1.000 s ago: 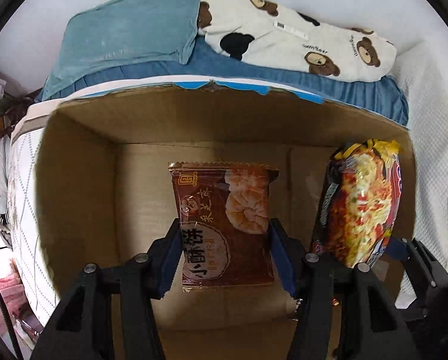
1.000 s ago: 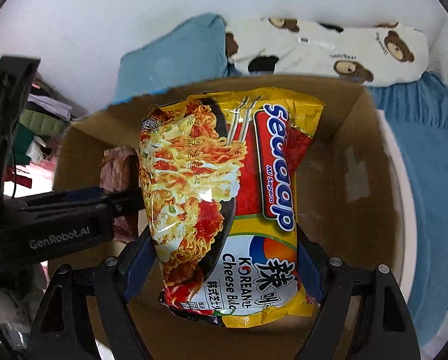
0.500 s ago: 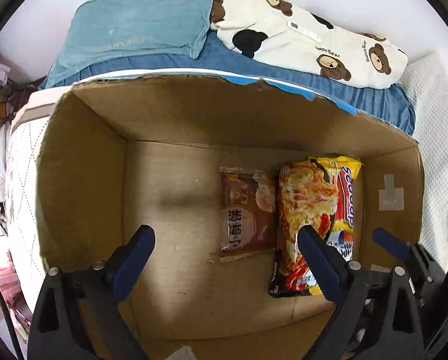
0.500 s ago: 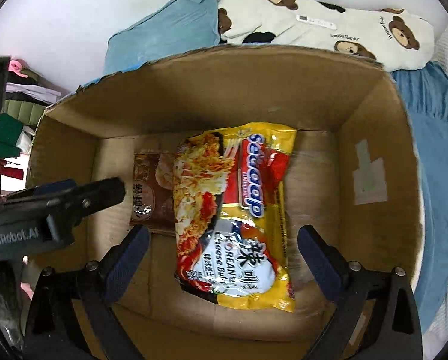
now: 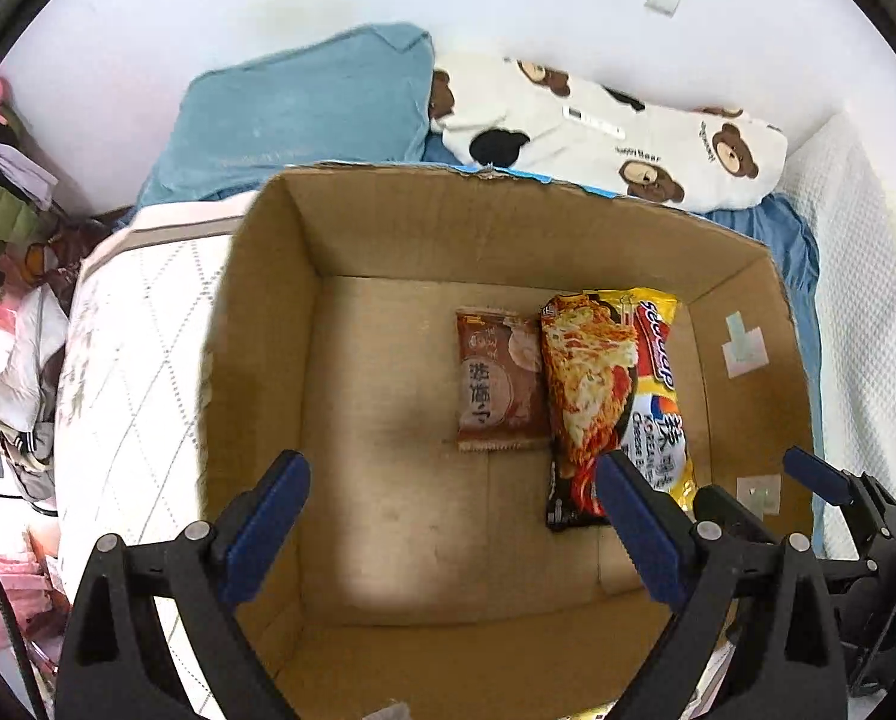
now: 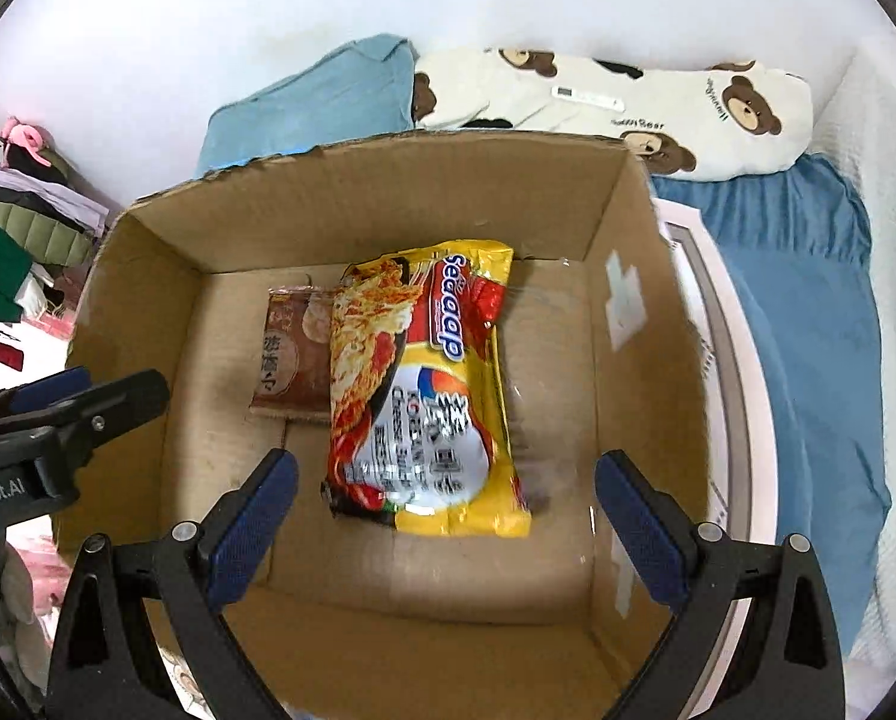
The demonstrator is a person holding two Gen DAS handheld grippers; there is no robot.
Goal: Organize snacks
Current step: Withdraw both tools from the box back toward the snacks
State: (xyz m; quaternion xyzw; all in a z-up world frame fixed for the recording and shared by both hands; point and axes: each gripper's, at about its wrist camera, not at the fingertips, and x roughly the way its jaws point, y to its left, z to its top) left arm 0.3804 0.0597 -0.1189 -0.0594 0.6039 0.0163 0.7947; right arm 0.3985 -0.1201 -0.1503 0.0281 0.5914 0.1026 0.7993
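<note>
A brown biscuit packet (image 5: pixel 496 384) lies flat on the floor of an open cardboard box (image 5: pixel 256 360). A yellow instant noodle packet (image 5: pixel 616 396) lies beside it on the right, its edge touching the brown one. My left gripper (image 5: pixel 448 534) is open and empty, held above the box's near side. My right gripper (image 6: pixel 445 531) is open and empty above the box (image 6: pixel 622 324), over the near end of the noodle packet (image 6: pixel 430 390). The brown packet (image 6: pixel 289 354) shows partly under the noodle packet's left edge.
The box stands on a bed with a white quilted cover (image 5: pixel 130 360). A teal pillow (image 5: pixel 304 114) and a bear-print pillow (image 5: pixel 616 126) lie behind it against a white wall. Clothes (image 6: pixel 16 228) are piled at the left. A blue sheet (image 6: pixel 808 312) lies right of the box.
Both grippers opened and let go of their packets, which now lie on the box floor. Both grippers have pulled back and up from the box.
</note>
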